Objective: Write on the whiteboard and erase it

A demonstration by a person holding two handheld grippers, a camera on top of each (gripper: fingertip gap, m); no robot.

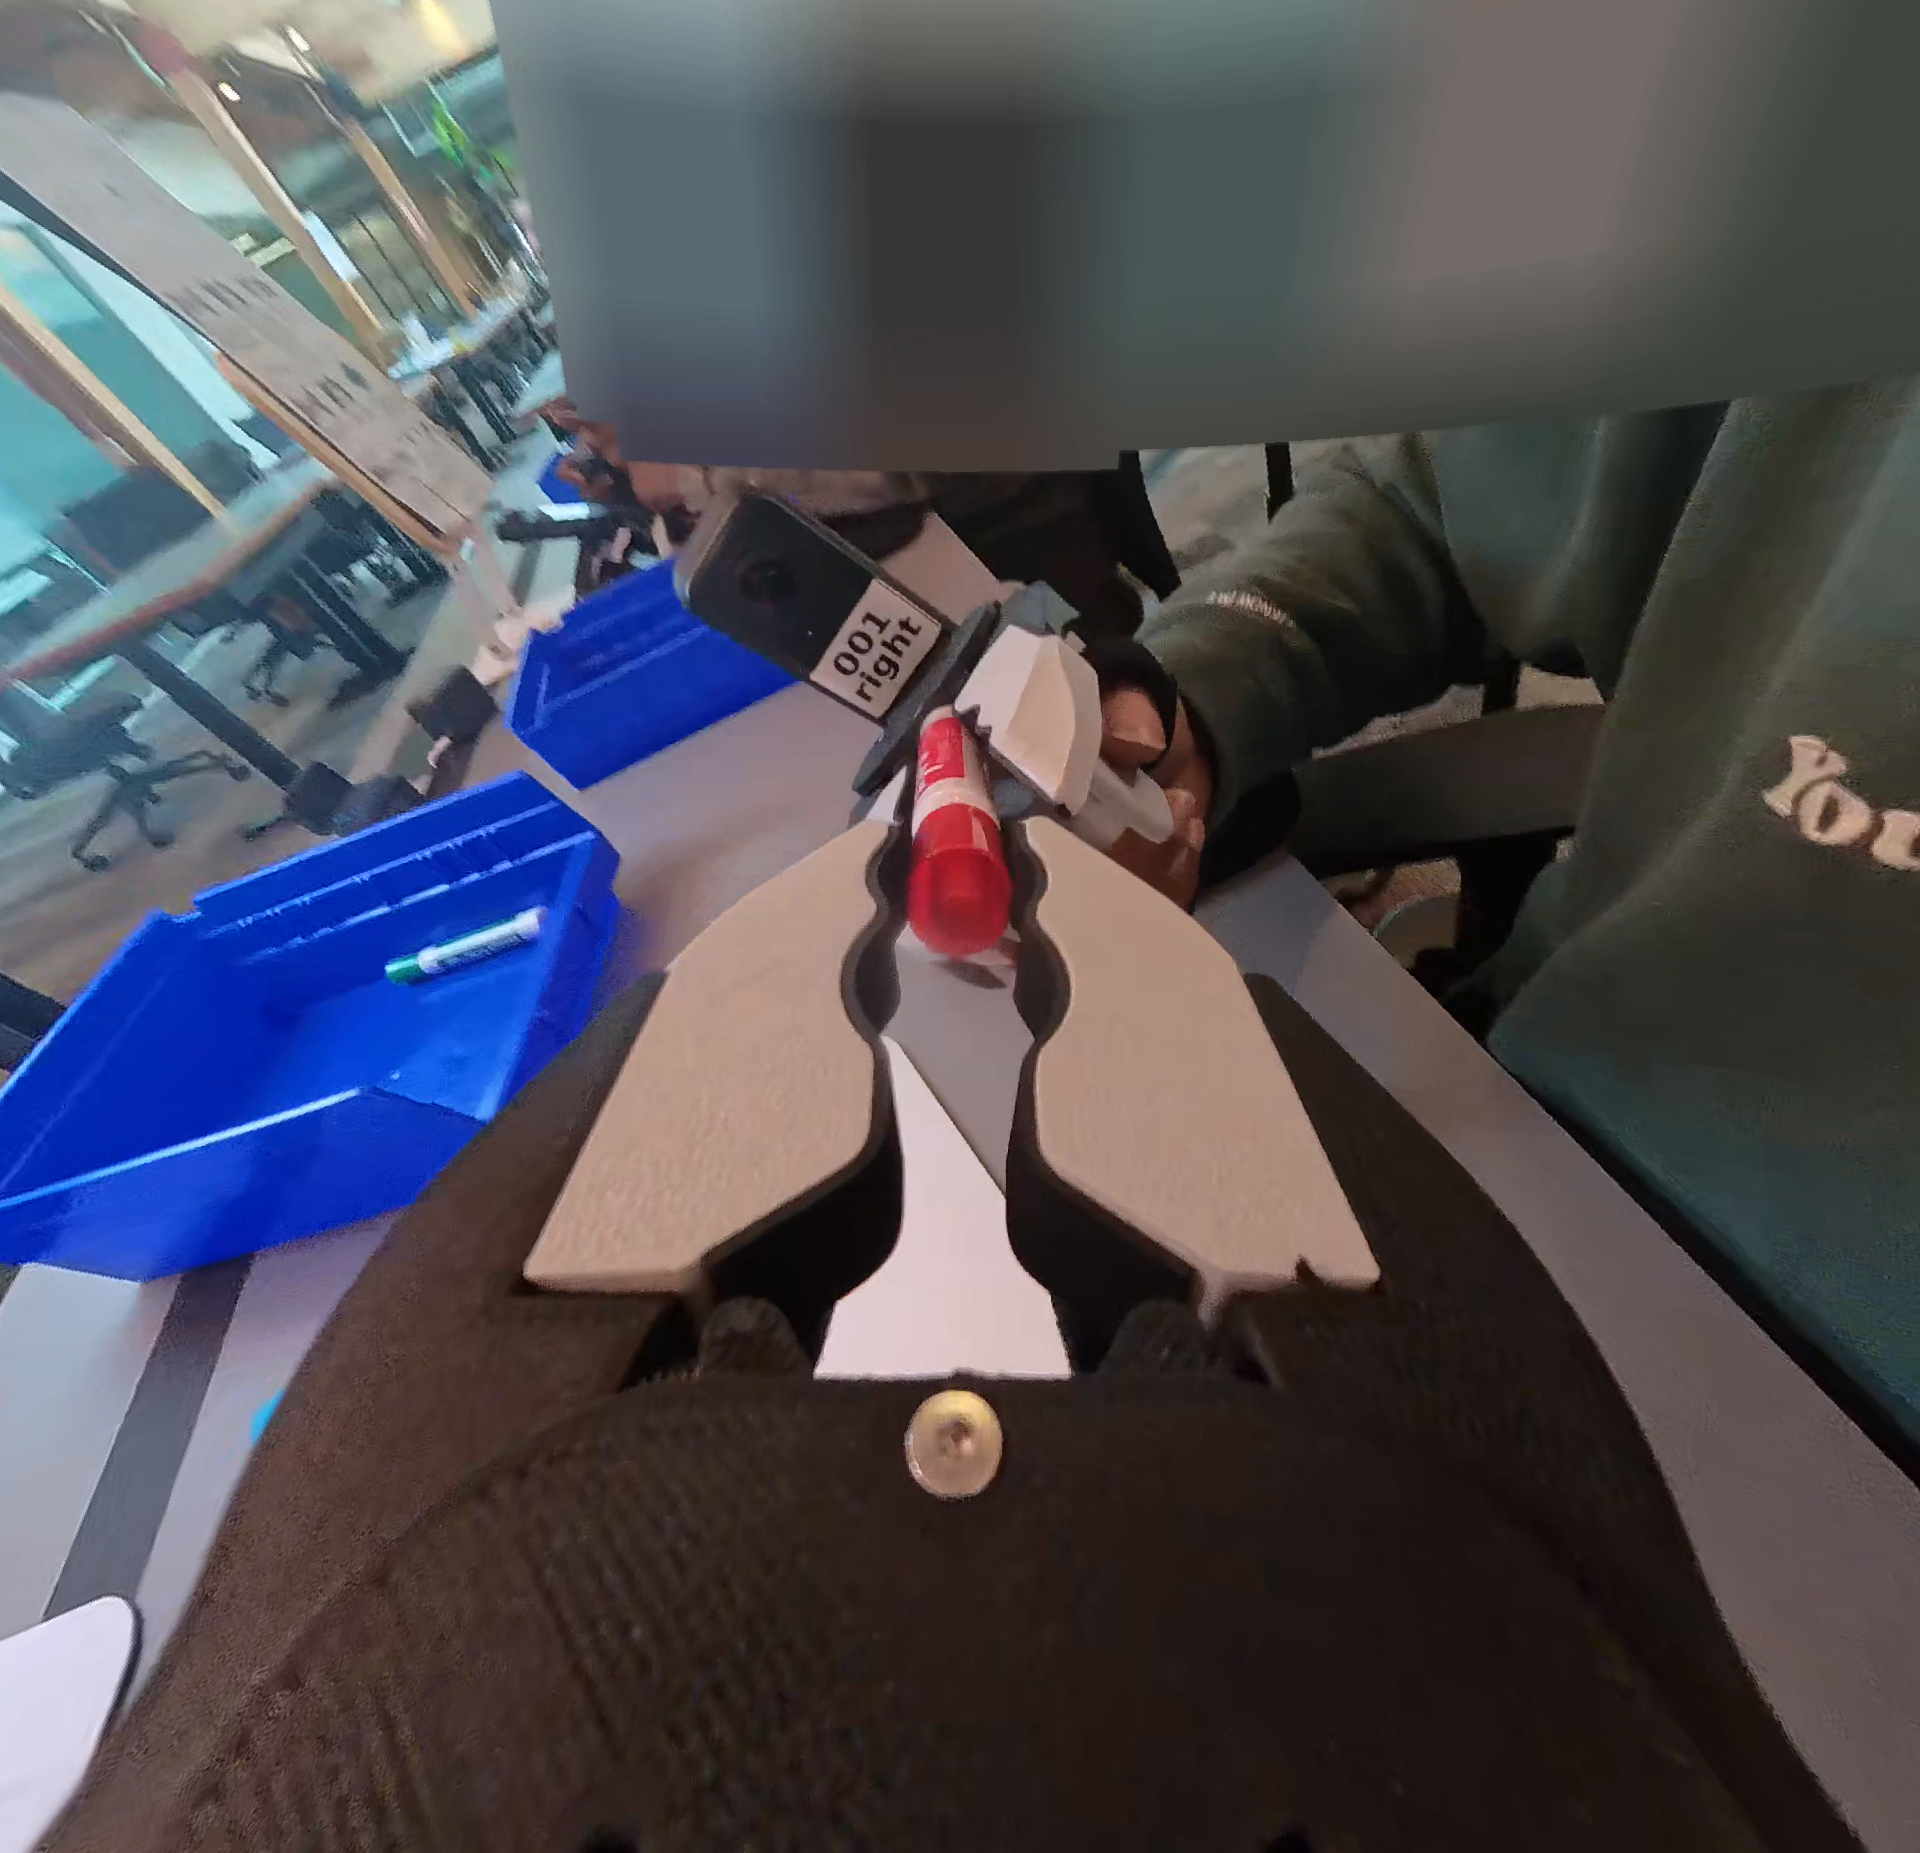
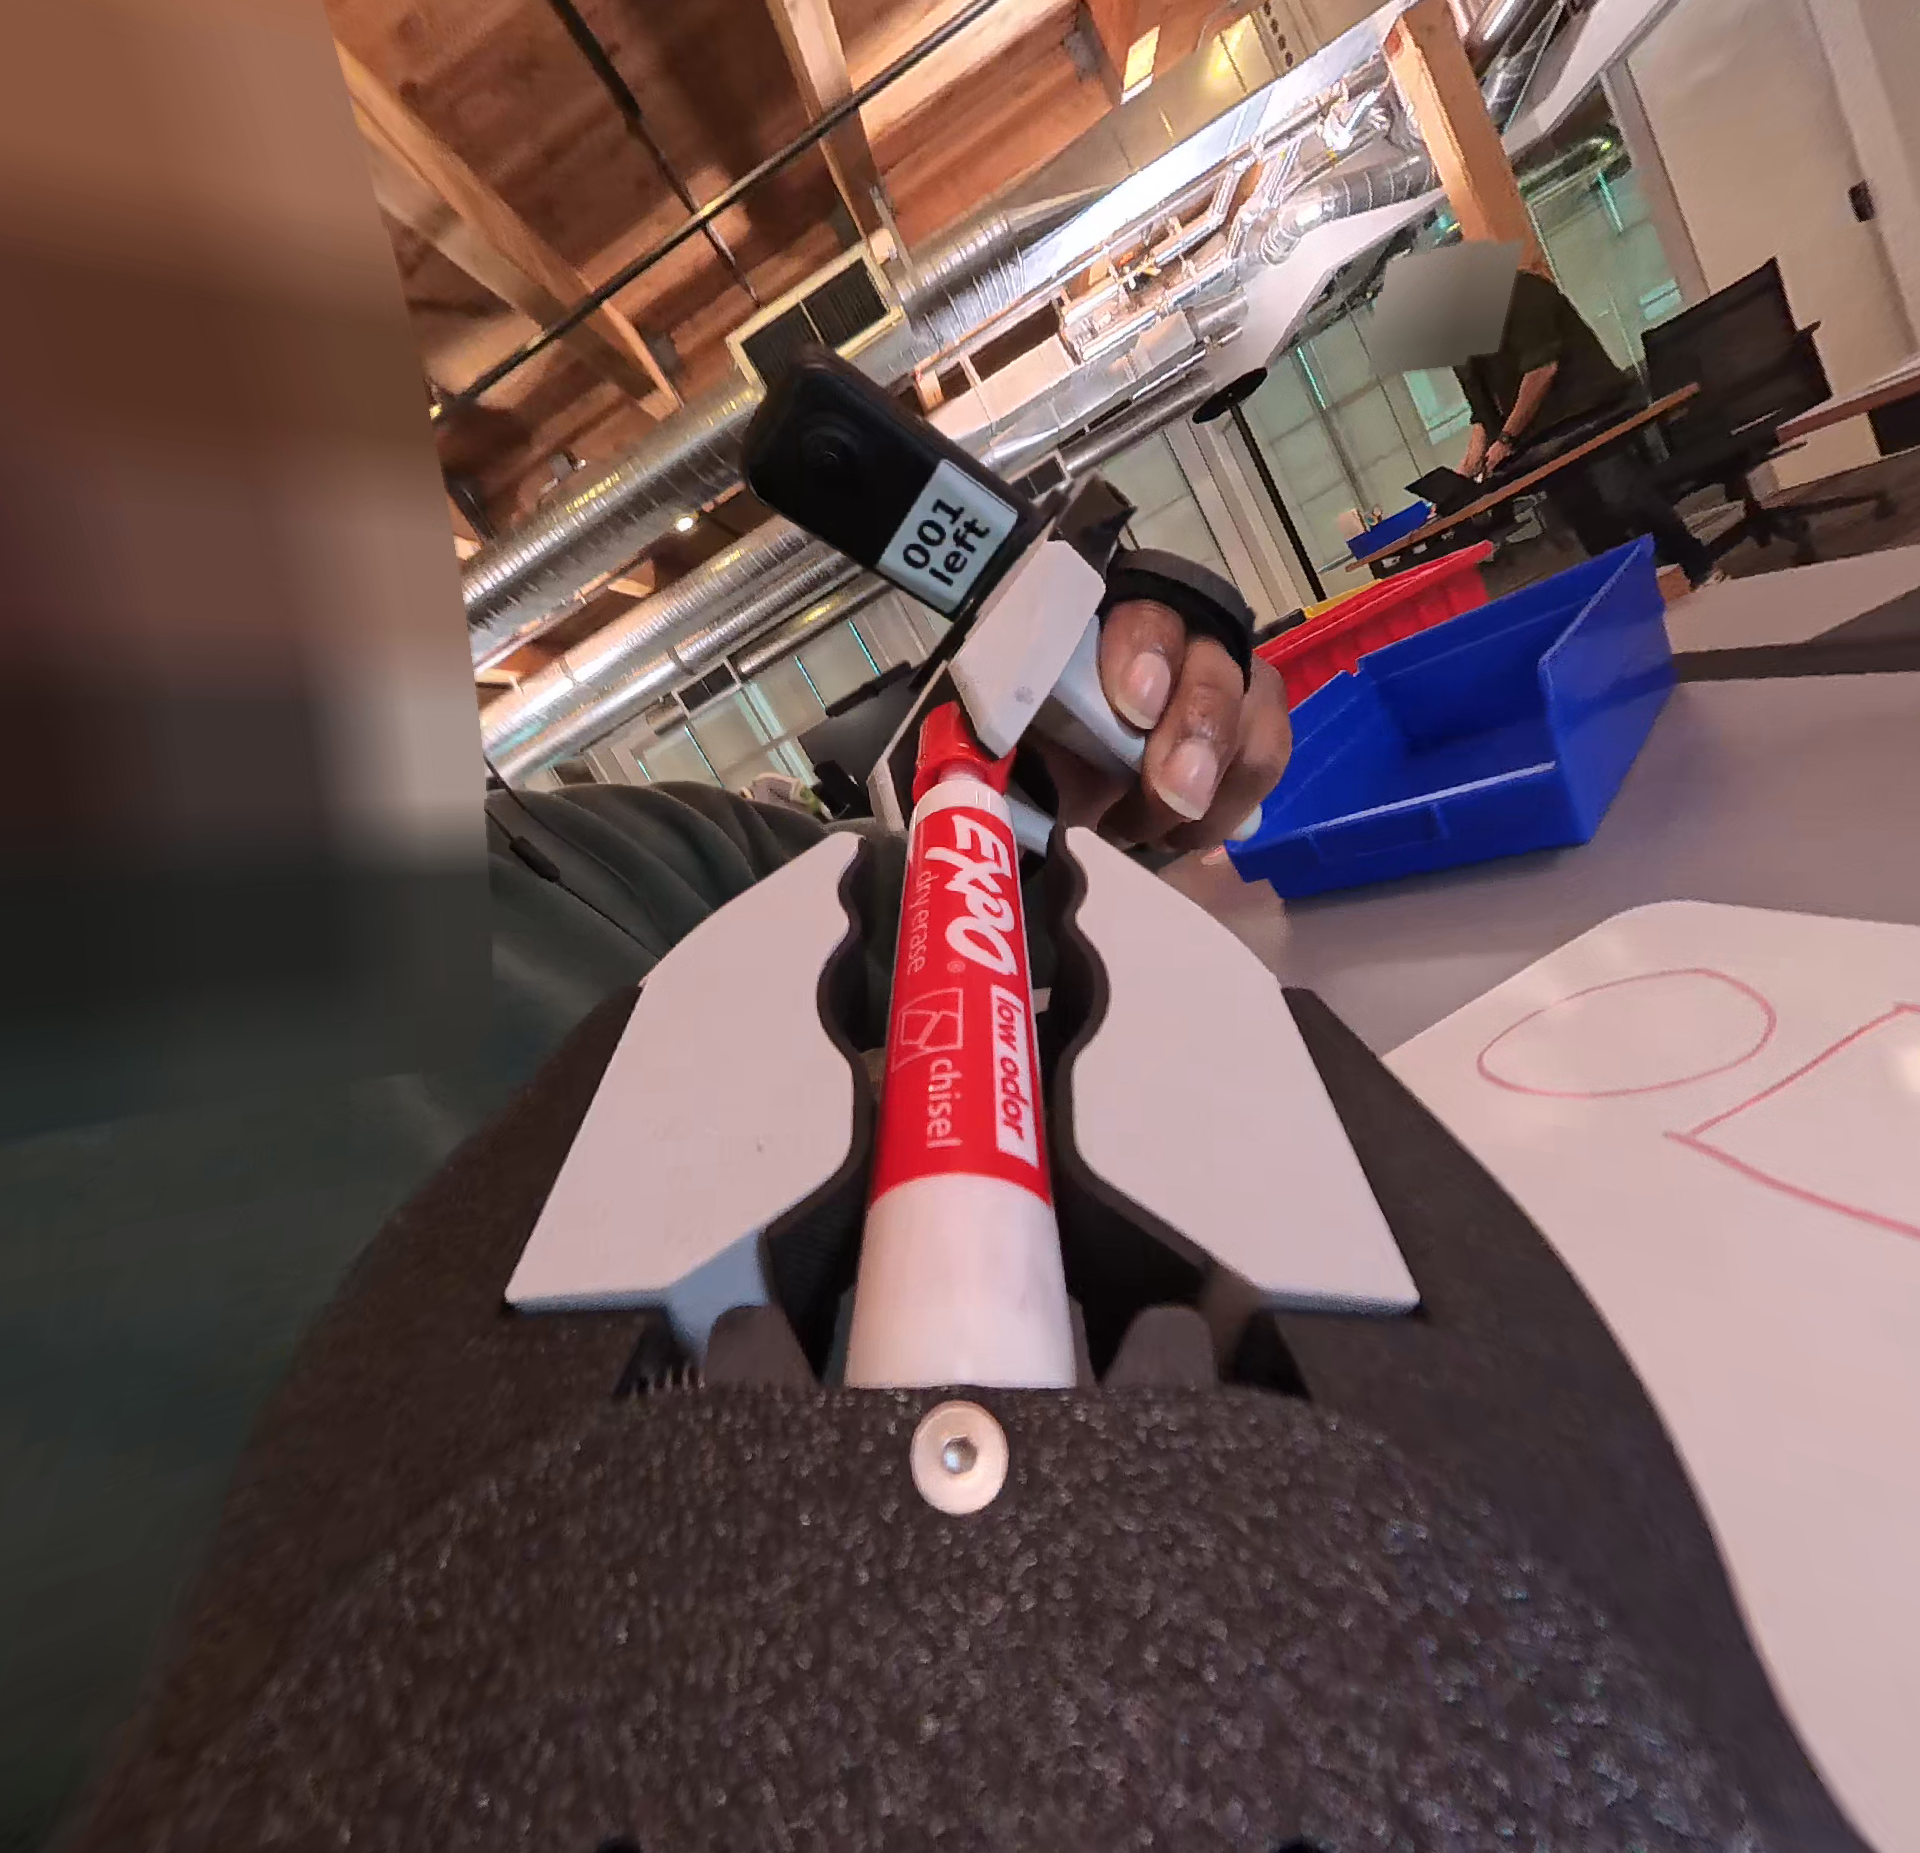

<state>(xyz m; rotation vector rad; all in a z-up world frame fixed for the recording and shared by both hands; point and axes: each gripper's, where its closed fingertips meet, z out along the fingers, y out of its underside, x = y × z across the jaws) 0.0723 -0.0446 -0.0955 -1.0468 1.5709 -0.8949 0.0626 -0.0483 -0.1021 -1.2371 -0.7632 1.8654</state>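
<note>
The right gripper [image 2: 961,873] clamps the marker [image 2: 961,1107] by its barrel over the table, the left gripper [image 1: 956,904] pinching its cap [image 1: 956,884]; light, rigid and slick, it is best held mid-barrel beside the whiteboard [image 2: 1621,1284].

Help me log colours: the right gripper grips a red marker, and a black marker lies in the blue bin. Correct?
No: the left wrist view shows a green marker in the blue bin. The right gripper grips a red marker.
</note>
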